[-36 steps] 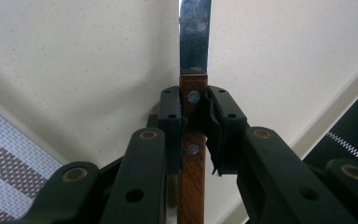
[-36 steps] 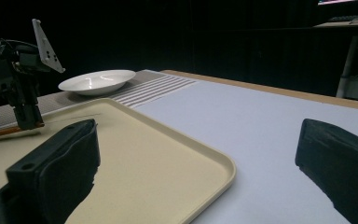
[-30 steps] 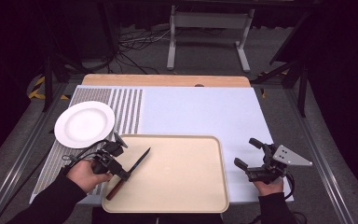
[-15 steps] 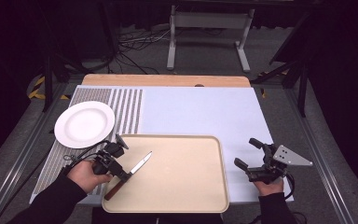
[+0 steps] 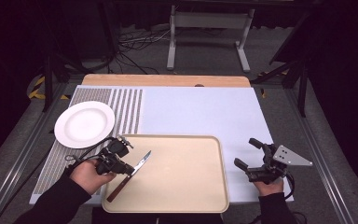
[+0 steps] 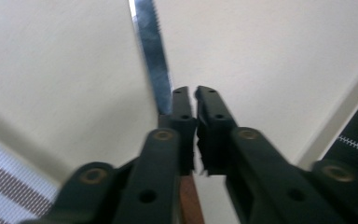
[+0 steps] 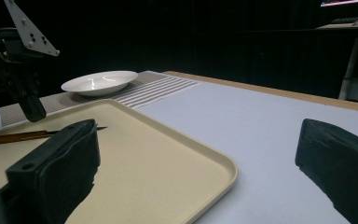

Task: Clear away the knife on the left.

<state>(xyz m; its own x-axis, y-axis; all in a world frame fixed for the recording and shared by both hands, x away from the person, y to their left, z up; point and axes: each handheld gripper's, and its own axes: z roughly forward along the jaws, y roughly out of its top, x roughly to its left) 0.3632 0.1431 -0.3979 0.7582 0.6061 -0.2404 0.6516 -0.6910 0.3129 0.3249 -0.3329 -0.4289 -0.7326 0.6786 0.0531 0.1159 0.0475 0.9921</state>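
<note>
Risk first: knife [image 5: 129, 176] pinched only at mid-length by left gripper [image 5: 126, 169], so liable to pivot or slip and drop onto tray [image 5: 186, 196], blade tip swinging low; thin metal between narrow fingers [image 6: 182, 109] giving little purchase. Knife at lower left of high view, over tray's left part, wooden handle toward lower left, blade toward upper right; whether handle end touching tray, cannot tell. Left fingers nearly closed, clamped on knife near where blade meets handle, serrated blade running up between them in left gripper view. Right gripper [image 5: 254, 158] at lower right, off tray on worktop [image 5: 200, 112], fingers spread wide, holding nothing. Plate [image 5: 84, 123] at upper left, well apart, untouched.
</note>
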